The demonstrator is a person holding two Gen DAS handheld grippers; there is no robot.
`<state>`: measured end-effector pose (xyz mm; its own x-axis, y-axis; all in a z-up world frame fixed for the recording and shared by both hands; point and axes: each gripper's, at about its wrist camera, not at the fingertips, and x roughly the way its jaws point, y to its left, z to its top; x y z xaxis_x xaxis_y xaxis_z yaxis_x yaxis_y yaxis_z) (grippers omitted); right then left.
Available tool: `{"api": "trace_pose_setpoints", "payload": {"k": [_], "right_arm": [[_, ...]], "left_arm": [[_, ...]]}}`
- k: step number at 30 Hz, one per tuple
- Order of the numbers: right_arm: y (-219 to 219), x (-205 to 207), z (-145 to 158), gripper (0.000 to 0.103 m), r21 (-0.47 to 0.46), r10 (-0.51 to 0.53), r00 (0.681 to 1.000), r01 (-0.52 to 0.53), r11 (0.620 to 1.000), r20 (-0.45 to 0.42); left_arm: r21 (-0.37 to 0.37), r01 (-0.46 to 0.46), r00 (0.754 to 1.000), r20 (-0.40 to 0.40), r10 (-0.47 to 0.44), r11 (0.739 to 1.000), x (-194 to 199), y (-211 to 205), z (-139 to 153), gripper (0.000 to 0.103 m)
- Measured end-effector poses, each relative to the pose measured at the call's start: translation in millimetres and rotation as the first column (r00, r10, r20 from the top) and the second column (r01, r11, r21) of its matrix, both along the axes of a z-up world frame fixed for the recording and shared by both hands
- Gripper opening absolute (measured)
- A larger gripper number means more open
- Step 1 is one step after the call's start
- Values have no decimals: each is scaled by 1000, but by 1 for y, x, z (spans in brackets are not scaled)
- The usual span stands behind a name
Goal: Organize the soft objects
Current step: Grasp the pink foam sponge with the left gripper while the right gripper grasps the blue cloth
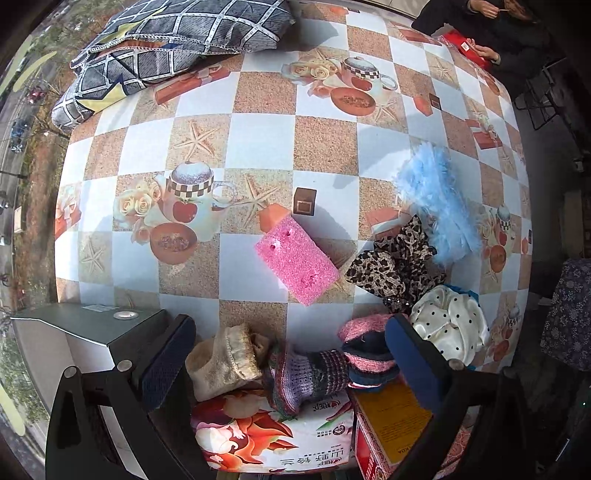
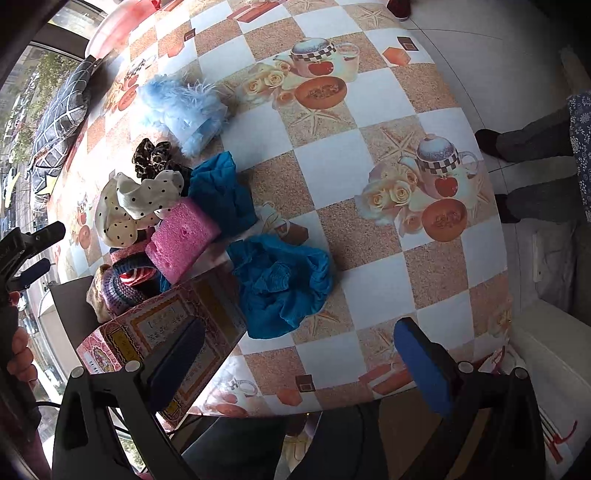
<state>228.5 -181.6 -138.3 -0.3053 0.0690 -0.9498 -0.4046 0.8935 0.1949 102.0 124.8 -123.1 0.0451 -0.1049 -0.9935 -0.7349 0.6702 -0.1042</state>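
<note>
- Two grippers hover over a table [image 2: 369, 206] dressed in a checked oilcloth of white and sandy squares printed with teapots, roses, starfish and melon halves.
- Left gripper [image 1: 291, 339] stands wide, holding nothing, its dark padded fingers [image 1: 166, 354] at 7 and 5 o'clock in its own view, above the knitted pile.
- Right gripper [image 2: 299, 354] also stands wide and empty, over the table's near edge.
- Pink sponge [image 1: 297, 260] lies flat near the middle of the left view; in the right view it is at 9 o'clock, touching the polka-dot satin cloth [image 2: 133, 203].
- Leopard-print scrunchie [image 1: 395, 266] sits at 3 o'clock in the left view, just beside the fluffy light-blue piece [image 1: 436, 199].
- Knitted striped items [image 1: 314, 373] and a beige fuzzy pouch [image 1: 221, 358] bunch together at 6 o'clock, resting on a printed bag [image 1: 266, 439] and a cardboard box [image 2: 162, 332].
- Crumpled blue cloth [image 2: 284, 288] lies at the centre of the right view, touching the box's corner.
- Grey patterned cushion [image 1: 166, 40] occupies 11 o'clock at the table's far edge.
- Windows at 9 o'clock show trees and a street outside; a pale tiled floor runs at 3 o'clock in the right view.
- Seated person [image 1: 495, 33] is at 1 o'clock in the left view, and someone's legs [image 2: 532, 170] stand at 3 o'clock in the right.
</note>
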Motion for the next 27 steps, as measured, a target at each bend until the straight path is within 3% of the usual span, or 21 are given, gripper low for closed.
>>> {"api": "trace_pose_setpoints", "payload": {"k": [13,25,27], "right_arm": [[13,-2,-64,103,-31,-9,998,7,1000,-60],[33,-9,-100,103,-82,77,996,-81,993,-49],[36,-8,-105,103,-98,73,996,-78,992,-52]], "left_arm": [[-55,-160,985,-68,156,986,11,29,-64,102],[-34,-109,984,-148,103,993,23,25,-101,102],[-43,-103,982,-165,95,994,24,23,-108,96]]}}
